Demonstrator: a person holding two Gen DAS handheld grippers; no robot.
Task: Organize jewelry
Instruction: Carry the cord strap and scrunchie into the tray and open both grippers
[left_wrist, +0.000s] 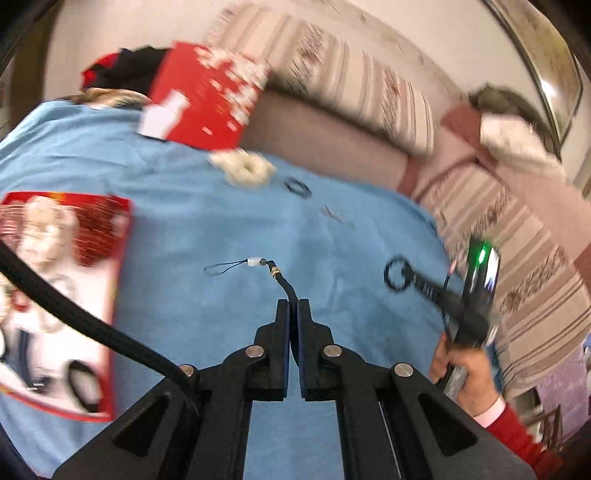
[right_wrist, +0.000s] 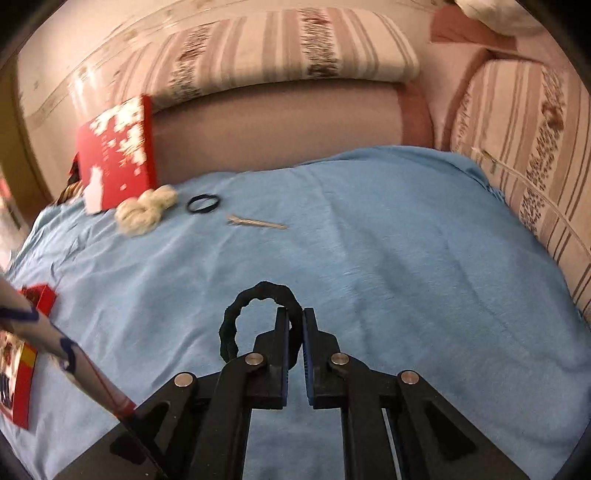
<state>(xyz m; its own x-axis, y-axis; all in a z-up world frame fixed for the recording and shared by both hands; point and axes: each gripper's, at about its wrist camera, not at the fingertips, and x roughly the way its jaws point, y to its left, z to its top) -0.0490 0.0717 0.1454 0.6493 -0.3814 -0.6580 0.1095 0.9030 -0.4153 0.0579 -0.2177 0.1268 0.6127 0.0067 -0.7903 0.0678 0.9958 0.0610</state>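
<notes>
The left gripper (left_wrist: 294, 304) is pinching the thick black end of a corded strap (left_wrist: 258, 264), jaws closed on it. The strap is hanging out ahead of the tips above the blue sheet (right_wrist: 406, 240), with a gold collar, a dark bead, a white bead and a thin black loop at its far end.

The right gripper (right_wrist: 294, 314) is clamping a black scrunchie (right_wrist: 236, 321) — the fabric ring is sticking out to the left of the closed jaws, clear of the sheet. In the left wrist view the same scrunchie (left_wrist: 397, 275) is showing at the right, held by the right gripper (left_wrist: 417, 284), with a hand (left_wrist: 465, 373) in a red sleeve gripping the handle.

Farther out on the sheet a thin black hair tie (right_wrist: 203, 203) is lying flat, a cream scrunchie (right_wrist: 146, 210) just to its left and a pale hair clip (right_wrist: 255, 221) to its right, all three apart from each other. Behind the cream scrunchie a red box lid (right_wrist: 118, 155) with white dots is leaning upright against the sofa base (right_wrist: 277, 122). Striped cushions (right_wrist: 288, 48) are lining the back and right side.

At the left an open red box (left_wrist: 62, 295) is lying on the sheet — its contents are blurred, though a black ring seems to be inside. A black cable (left_wrist: 74, 317) is crossing in front of it.
</notes>
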